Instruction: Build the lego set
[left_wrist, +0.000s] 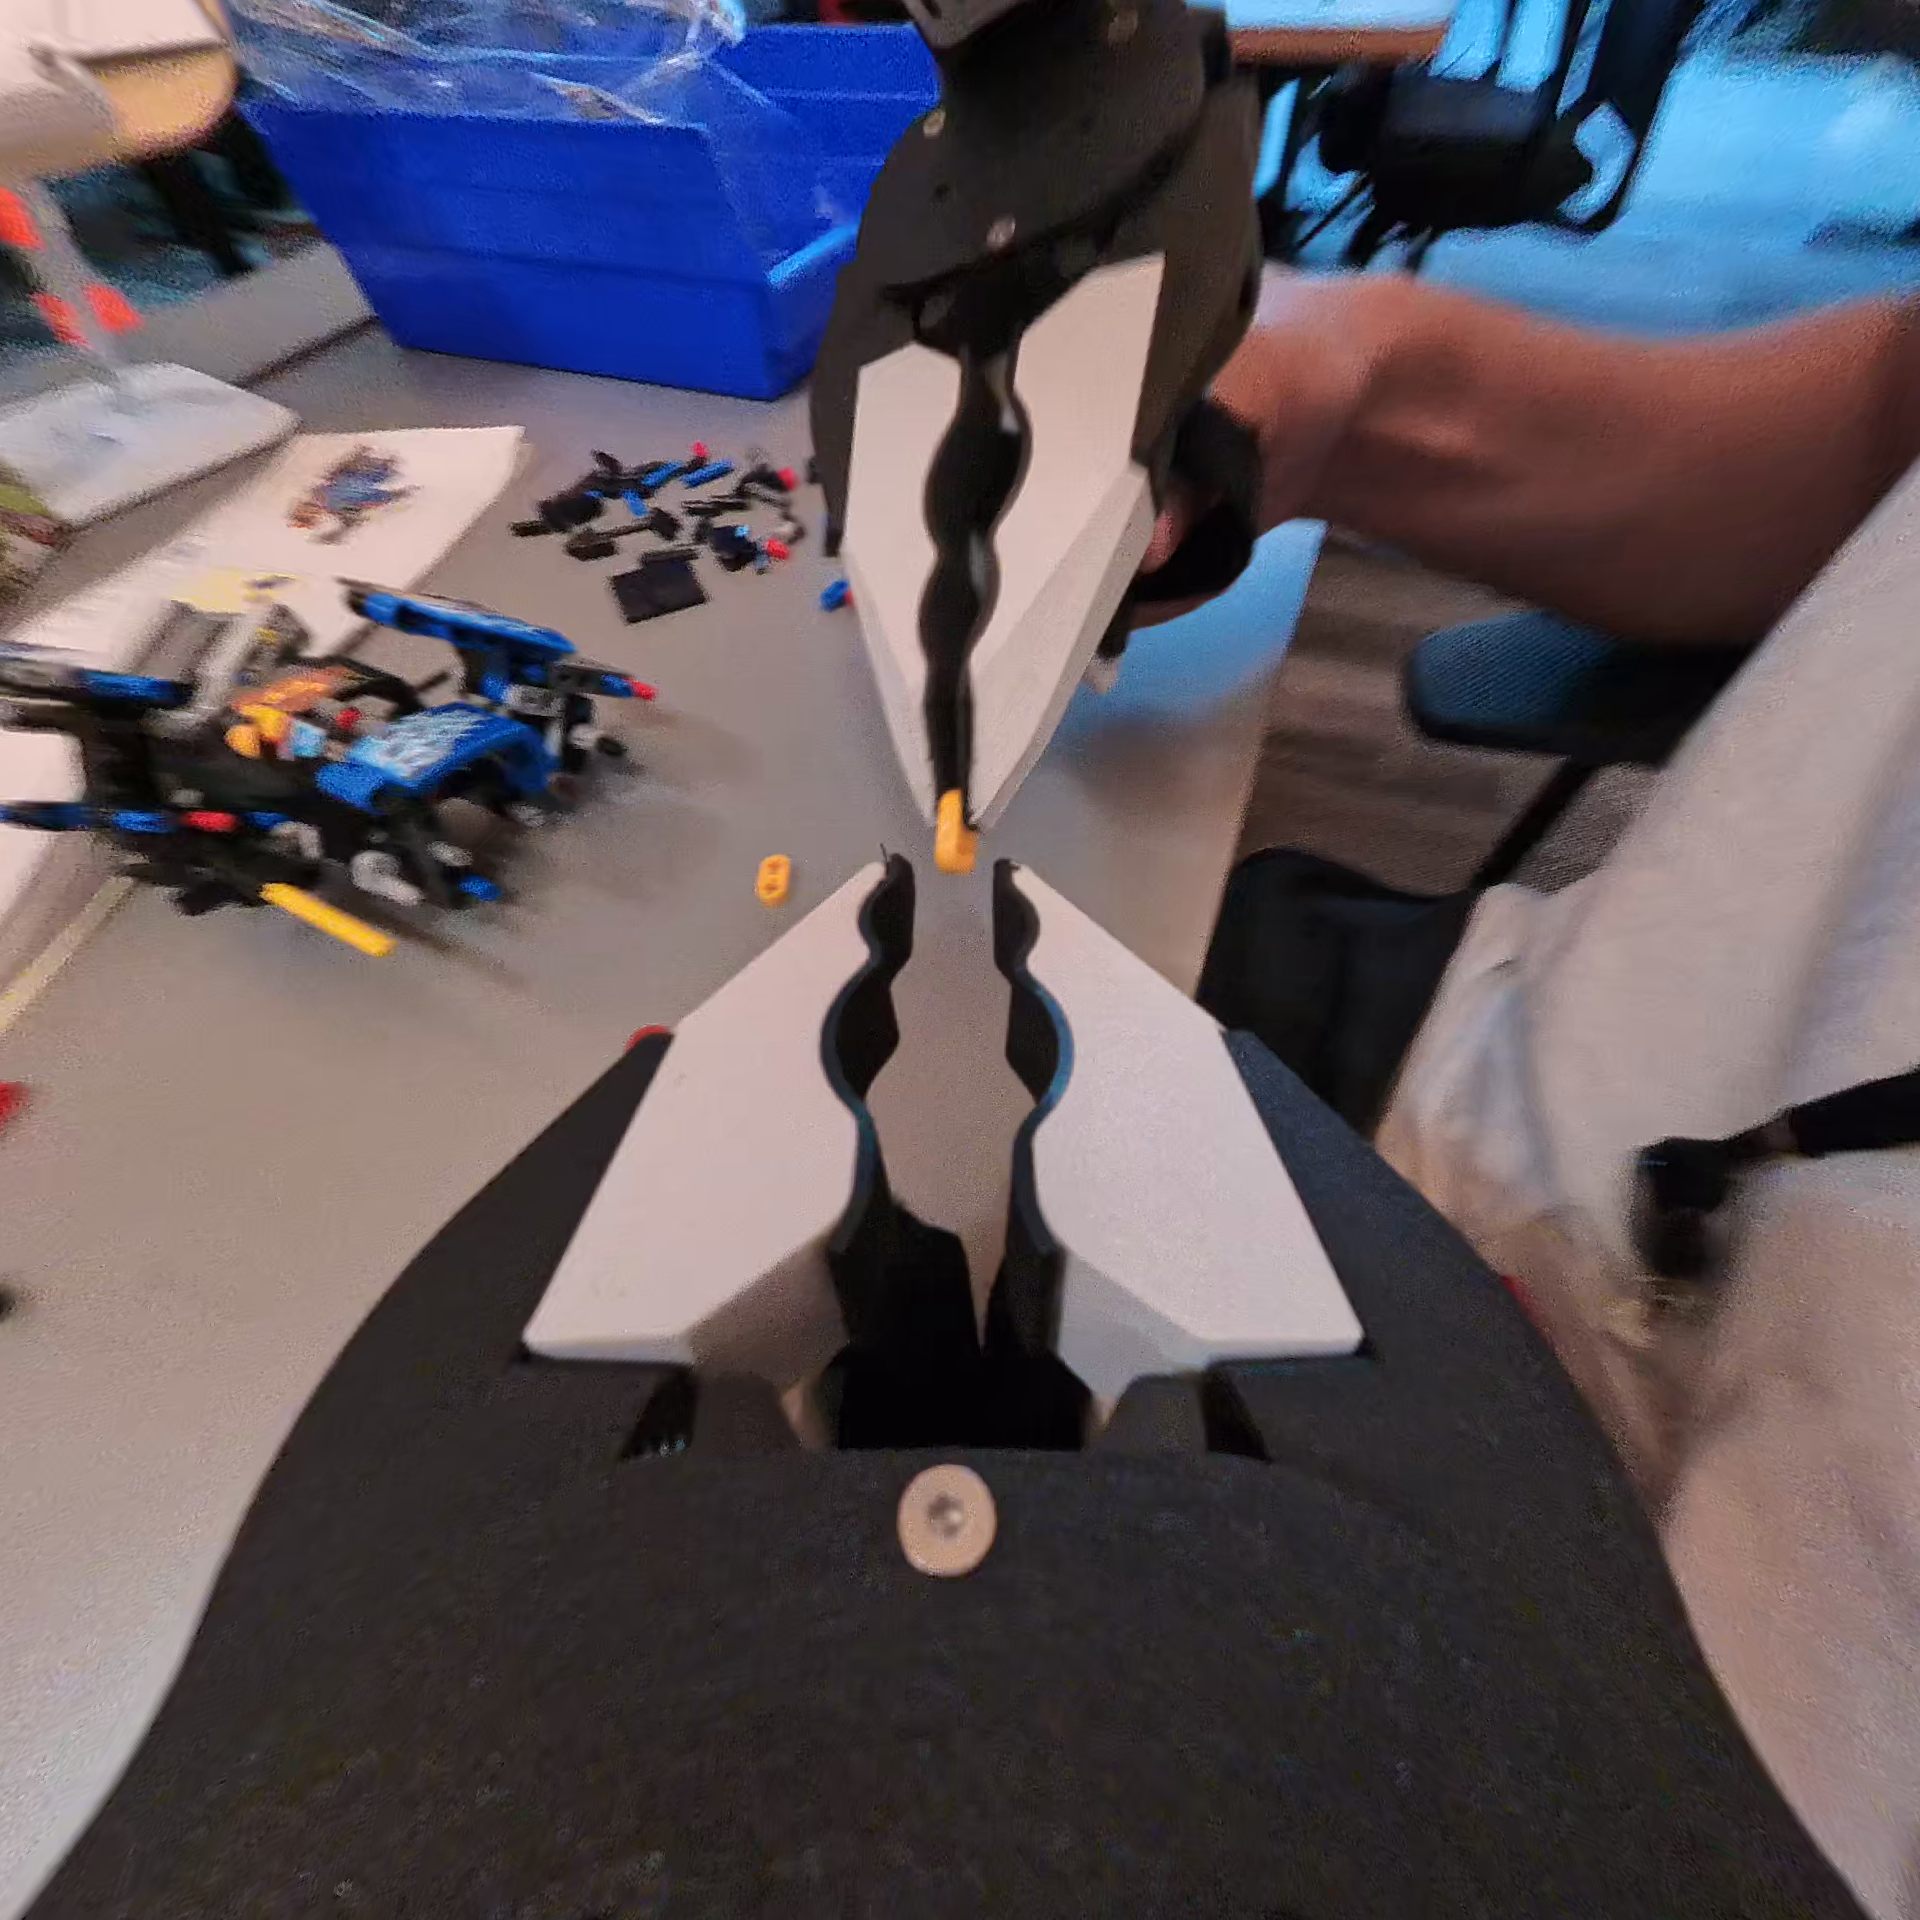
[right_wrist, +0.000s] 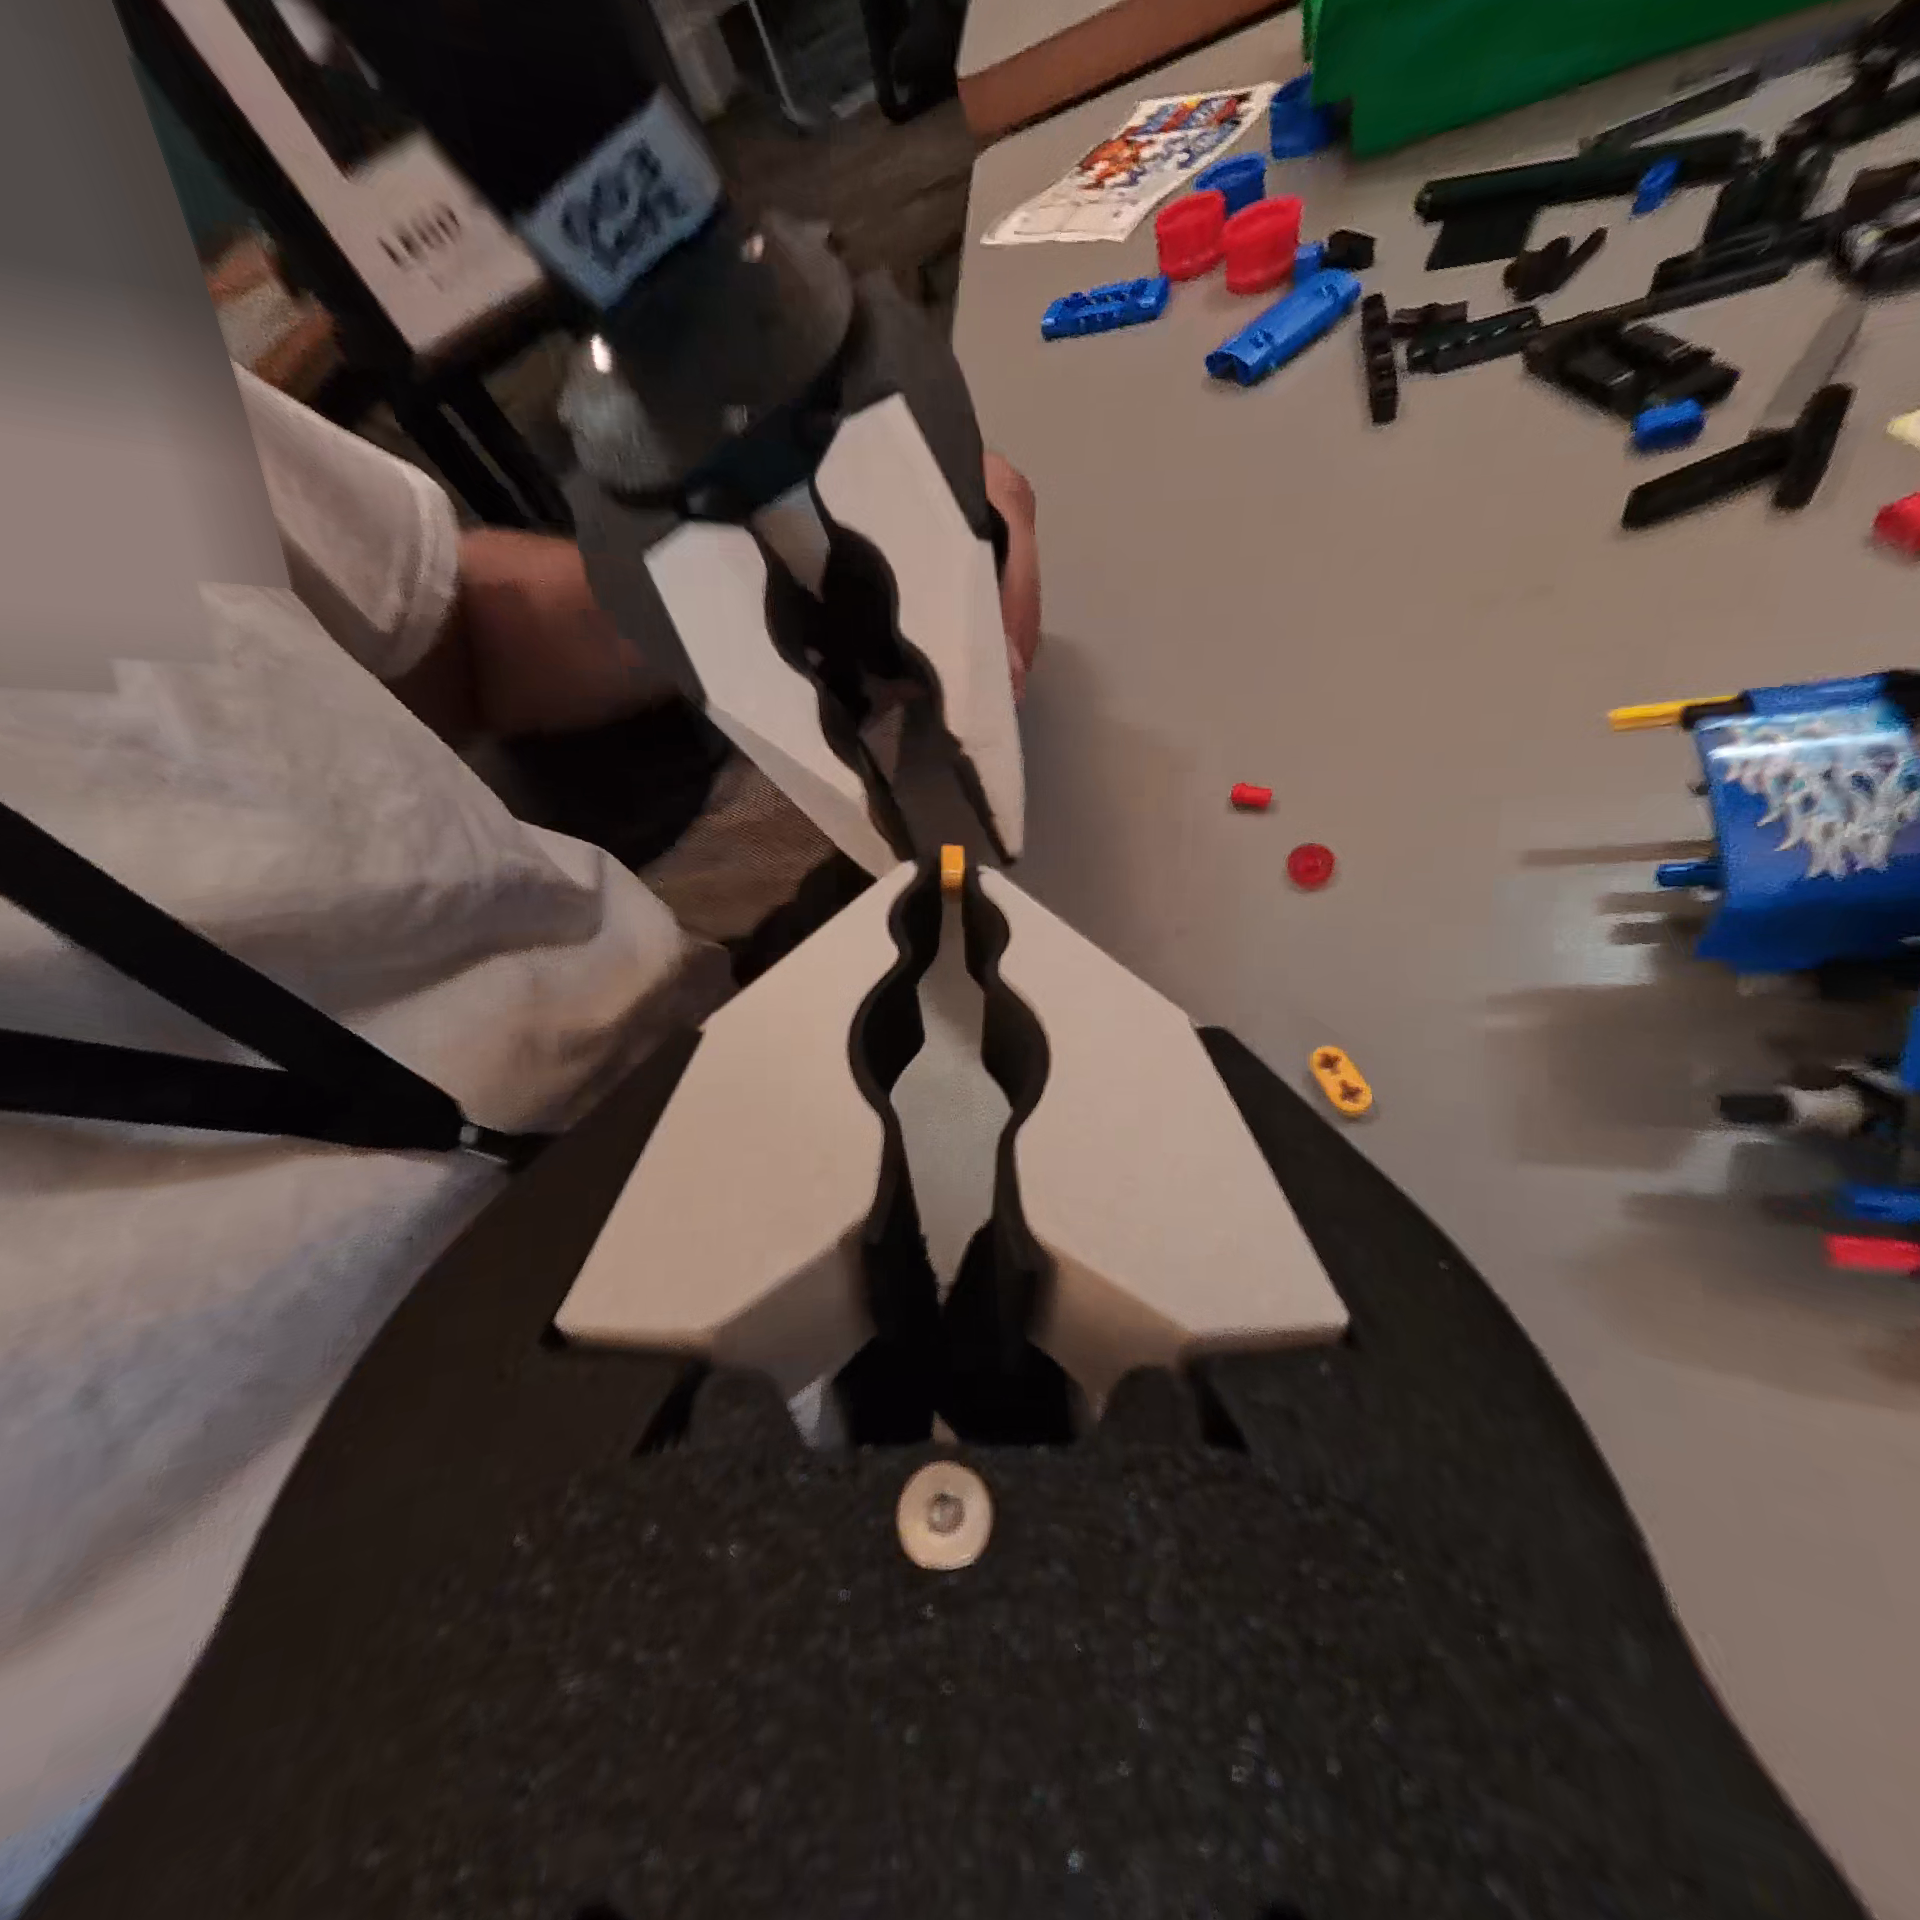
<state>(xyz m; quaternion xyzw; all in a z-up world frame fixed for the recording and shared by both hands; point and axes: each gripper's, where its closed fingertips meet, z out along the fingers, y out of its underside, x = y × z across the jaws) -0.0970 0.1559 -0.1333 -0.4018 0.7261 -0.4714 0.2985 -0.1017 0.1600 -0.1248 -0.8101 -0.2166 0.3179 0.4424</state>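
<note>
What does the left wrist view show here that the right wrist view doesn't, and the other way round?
Left wrist view only: a blue bin at the table's far side, and the left gripper empty. Right wrist view only: two red cylinders, a green box and a red round stud. Both: the right gripper shut on a small yellow piece, a second yellow piece lying on the table, and the blue model.

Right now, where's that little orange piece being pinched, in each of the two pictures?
Left wrist view: the orange piece sits near the centre, pinched at the tip of the right gripper coming down from above.
Right wrist view: the same piece is just above centre, between this gripper's own fingertips.
Shared landmark: a loose orange link lying on the grey table.
</note>
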